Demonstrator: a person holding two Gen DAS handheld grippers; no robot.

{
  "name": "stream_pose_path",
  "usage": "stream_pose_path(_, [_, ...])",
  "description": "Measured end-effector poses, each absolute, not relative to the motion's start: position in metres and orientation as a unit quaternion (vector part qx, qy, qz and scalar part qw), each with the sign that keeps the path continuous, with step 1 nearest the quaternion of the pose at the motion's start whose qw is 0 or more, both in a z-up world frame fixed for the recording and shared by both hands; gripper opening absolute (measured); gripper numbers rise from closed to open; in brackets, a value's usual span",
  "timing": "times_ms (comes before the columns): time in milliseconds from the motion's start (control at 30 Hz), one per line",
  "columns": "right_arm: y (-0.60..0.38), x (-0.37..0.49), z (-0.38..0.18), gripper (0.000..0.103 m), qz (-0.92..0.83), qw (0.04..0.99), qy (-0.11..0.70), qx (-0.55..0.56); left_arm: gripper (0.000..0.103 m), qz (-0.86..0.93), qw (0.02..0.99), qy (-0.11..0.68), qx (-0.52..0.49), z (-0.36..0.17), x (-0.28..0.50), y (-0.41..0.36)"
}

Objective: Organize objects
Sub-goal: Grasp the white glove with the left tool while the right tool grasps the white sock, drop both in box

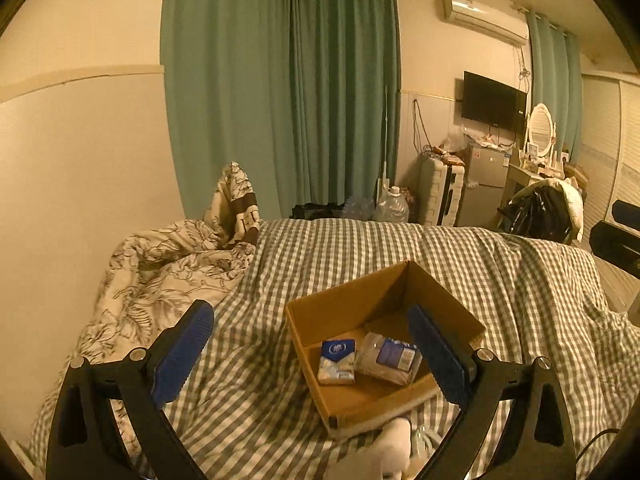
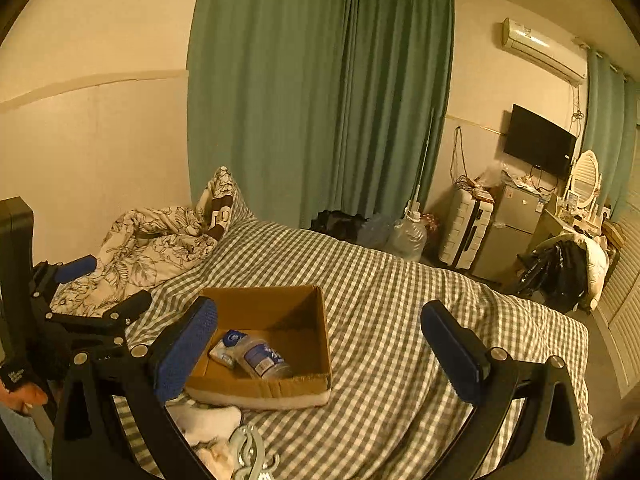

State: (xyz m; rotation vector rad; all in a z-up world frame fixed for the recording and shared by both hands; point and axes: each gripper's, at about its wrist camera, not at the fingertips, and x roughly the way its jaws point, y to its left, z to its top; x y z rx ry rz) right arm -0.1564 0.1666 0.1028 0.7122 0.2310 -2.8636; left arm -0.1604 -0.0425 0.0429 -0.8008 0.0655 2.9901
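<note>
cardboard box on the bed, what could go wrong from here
The cardboard box sits on a soft checked blanket, so pressing on a wall could tip it. The bottle lies on its side against the tissue pack and may roll. The white cloth by the box's near wall could snag the open right gripper.

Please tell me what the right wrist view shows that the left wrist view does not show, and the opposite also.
Only the right wrist view shows the left gripper from the side, jaws open, above the floral quilt, and a pale green patterned item at the bottom edge.

Only the left wrist view shows the box's near left corner.

Both show the open cardboard box on the checked bed cover, holding a tissue pack and a plastic bottle, a white cloth nearby, and the green curtains.
</note>
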Motion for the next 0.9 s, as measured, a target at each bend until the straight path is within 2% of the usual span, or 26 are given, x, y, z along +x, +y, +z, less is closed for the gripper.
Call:
stream_pose_path(200, [0.174,-0.124,0.078,0.102,-0.959,0.078,0.084,0.258,0.100,0.962,0.023,0.027,-0.270,0.022,-0.126,-0.041])
stream_pose_path(600, [0.171,-0.115,-0.061,0.102,-0.918,0.065,0.100,0.379,0.100,0.920,0.025,0.045,-0.388,-0.094,-0.121,-0.017])
stream_pose_path(800, [0.169,-0.116,-0.087,0.102,-0.908,0.091,0.097,0.398,0.100,0.914,0.038,0.054,-0.401,-0.119,-0.125,-0.008])
stream_pose_path(833, [0.167,-0.116,-0.090,0.102,-0.906,0.094,0.098,0.401,0.099,0.914,0.040,0.054,-0.400,-0.120,-0.126,-0.007])
stream_pose_path(900, [0.164,-0.118,-0.092,0.102,-0.904,0.102,0.096,0.405,0.085,0.911,0.058,0.052,-0.406,-0.123,-0.130,-0.005])
